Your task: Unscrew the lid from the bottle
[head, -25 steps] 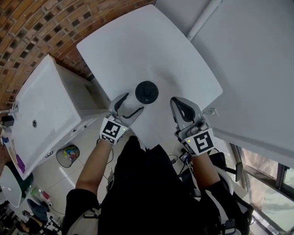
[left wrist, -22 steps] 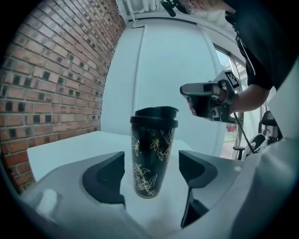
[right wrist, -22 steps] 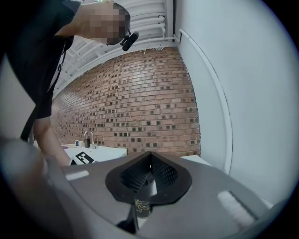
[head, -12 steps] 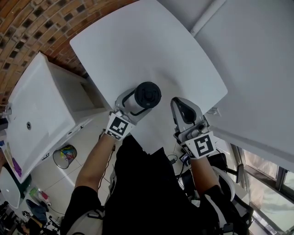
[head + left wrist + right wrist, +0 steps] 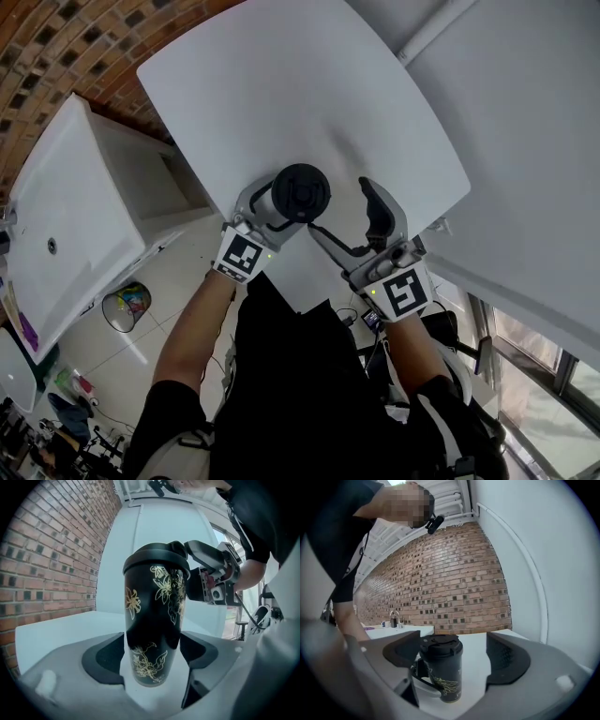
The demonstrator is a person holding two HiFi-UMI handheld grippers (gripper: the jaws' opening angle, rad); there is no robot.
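Note:
A black bottle (image 5: 153,620) with gold flowers and a black screw lid (image 5: 300,191) stands upright near the front edge of the white table (image 5: 281,94). My left gripper (image 5: 273,211) holds its lower body. The pads touch both sides, and the jaws are closing. My right gripper (image 5: 342,208) hangs just right of the lid, its jaws opening wide and touching nothing. In the right gripper view the bottle (image 5: 443,672) stands a little ahead, between the lines of the two jaws. The left gripper view shows the right gripper (image 5: 213,573) behind the lid (image 5: 157,557).
A white counter with a sink (image 5: 66,234) stands at the left, across a narrow gap from the table. Behind runs a brick wall (image 5: 56,47). A white wall with a pipe (image 5: 431,33) borders the table at the right. A bin (image 5: 127,305) sits on the floor.
The left gripper has closed on the bottle's body. The right gripper, shut before, has opened wide and swung in towards the lid.

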